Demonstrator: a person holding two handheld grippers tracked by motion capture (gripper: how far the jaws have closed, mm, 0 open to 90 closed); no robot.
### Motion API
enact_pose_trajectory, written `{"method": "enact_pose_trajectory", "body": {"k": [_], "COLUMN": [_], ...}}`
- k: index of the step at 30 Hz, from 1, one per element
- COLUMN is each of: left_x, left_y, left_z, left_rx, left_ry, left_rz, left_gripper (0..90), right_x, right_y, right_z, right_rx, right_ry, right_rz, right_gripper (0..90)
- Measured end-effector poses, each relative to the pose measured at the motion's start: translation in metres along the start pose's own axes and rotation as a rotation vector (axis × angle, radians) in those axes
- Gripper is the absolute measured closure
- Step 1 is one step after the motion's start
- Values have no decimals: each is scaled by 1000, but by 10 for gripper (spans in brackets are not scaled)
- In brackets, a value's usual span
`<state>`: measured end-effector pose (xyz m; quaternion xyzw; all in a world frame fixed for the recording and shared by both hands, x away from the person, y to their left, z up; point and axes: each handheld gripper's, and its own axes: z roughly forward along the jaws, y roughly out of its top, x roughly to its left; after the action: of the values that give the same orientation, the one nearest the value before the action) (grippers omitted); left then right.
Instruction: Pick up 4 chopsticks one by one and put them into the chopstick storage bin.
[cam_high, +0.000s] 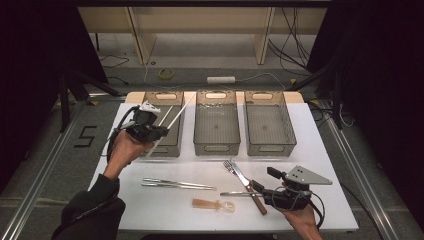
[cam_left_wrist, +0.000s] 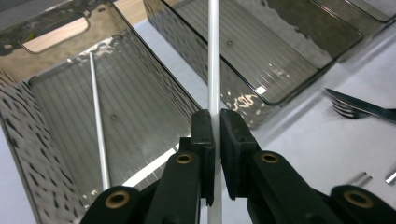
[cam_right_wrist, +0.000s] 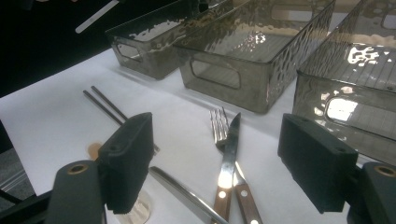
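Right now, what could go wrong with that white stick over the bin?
1. The left gripper pinches the thin white chopstick near one end, so it might swivel or slip out.
2. Its long free end hangs over the left bin; it may knock the wall or land outside.
3. Another chopstick already lies in that bin, and a drop could jolt it.

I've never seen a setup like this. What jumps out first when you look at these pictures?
Three smoky see-through bins stand in a row at the far side of a white table. The left gripper hangs over the leftmost bin, shut on a thin white chopstick, with another chopstick already lying in that bin. Nearer the person, the open right gripper waits by a crossed fork and knife.
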<state>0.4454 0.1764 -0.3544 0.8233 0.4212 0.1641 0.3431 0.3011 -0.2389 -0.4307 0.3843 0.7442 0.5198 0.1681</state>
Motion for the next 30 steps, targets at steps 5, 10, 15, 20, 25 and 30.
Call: {"method": "enact_pose_trajectory", "body": {"k": [5,10,15,20,25,30], "left_x": [13,28,43,58,68,73], "left_y": [4,5,6,5,2,-3], "left_z": [4,9,14,18,21,29], "left_rx": [-10,-20,-32,-47,-62,-61], "left_ry": [25,46,71,101,116,126], "left_rz": [-22,-44,-64,-84,-103,-118], "left_gripper": [840,840,840,840,840,840], "right_x": [0,0,0,0,0,0], "right_y": [0,0,0,0,0,0], "right_z": [0,0,0,0,1,1], "right_rx": [-1,0,-1,0,0,3], "right_ry": [1,2,4,5,6,6], "right_rz": [1,4,2,6,4,4], "right_gripper": [279,278,279,279,279,278]}}
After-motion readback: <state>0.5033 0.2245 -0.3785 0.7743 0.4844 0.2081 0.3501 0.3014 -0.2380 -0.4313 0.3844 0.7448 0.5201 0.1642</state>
